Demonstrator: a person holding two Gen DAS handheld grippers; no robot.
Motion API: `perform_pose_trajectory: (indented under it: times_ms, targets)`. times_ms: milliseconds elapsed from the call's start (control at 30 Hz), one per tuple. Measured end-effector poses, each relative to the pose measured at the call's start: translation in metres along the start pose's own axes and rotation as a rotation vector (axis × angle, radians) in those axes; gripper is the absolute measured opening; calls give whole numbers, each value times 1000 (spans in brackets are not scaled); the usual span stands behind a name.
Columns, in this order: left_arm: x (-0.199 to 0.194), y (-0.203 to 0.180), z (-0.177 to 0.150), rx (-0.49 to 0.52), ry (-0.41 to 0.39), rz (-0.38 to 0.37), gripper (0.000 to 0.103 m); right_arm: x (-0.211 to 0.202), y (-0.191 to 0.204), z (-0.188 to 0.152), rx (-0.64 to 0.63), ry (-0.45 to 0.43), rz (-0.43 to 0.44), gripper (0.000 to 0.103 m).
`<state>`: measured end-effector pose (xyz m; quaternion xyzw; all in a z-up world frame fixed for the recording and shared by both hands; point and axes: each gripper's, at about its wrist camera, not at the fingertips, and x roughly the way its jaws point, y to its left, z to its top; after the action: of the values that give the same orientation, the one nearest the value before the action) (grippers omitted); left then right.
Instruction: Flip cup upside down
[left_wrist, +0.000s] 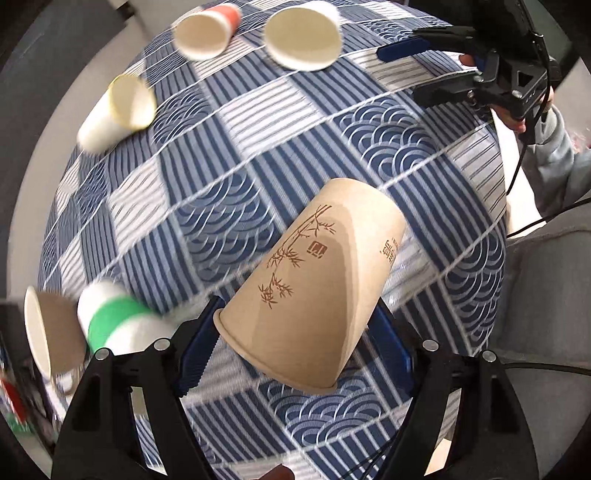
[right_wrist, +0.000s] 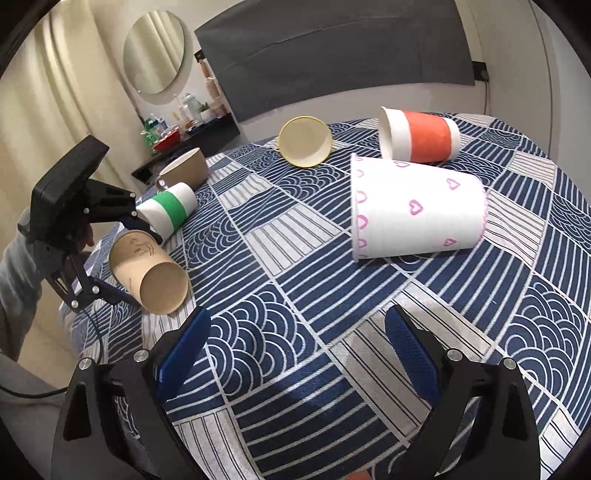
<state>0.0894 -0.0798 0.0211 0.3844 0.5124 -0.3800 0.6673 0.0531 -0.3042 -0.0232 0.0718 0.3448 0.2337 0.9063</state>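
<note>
A brown paper cup with a bamboo print (left_wrist: 314, 284) lies tilted between the blue pads of my left gripper (left_wrist: 295, 339), which is shut on it near the rim; its base points away. In the right wrist view the same cup (right_wrist: 151, 273) lies on its side at the table's left edge, held by the left gripper (right_wrist: 125, 258). My right gripper (right_wrist: 295, 350) is open and empty above the tablecloth; it also shows at the upper right of the left wrist view (left_wrist: 413, 70).
Other cups lie on their sides on the blue patterned tablecloth (right_wrist: 295, 295): a white cup with pink hearts (right_wrist: 417, 210), an orange-banded one (right_wrist: 417, 136), a yellow-rimmed one (right_wrist: 304, 142), a green-banded one (right_wrist: 168, 210) and a brown mug (right_wrist: 184, 170).
</note>
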Motion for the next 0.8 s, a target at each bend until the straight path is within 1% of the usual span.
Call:
perform_pose_trajectory:
  times_ms: [67,133,267,367,500,633,700,733,800]
  targets:
    - [-5,3,-12,-14,12,9,79,3,3,1,-7,-1,7,91]
    - [-6,-3,-18,-13,23,29,84,4,5,1,-12,-2,11,91]
    - [-9,-10,-14,16,29,51,95,4,6,1,-13,-4,14,91]
    - [-10,-25,0,81,52,73,95,3,7,-1,-12,-4,12,91]
    - [-9,-39,26,185,107,68,95,0,5,0,-5,-9,5,91]
    - [5,-41,48,254,173,47,95,-4,2,0,5,-23,3,91]
    - [14,-41,58,287,207,53,95,-6,1,-1,10,-26,-1,91]
    - [18,-41,61,295,220,57,94,-6,-1,-1,13,-25,-1,91]
    - [24,-40,65,300,244,54,87,-6,-2,-2,13,-21,-8,91]
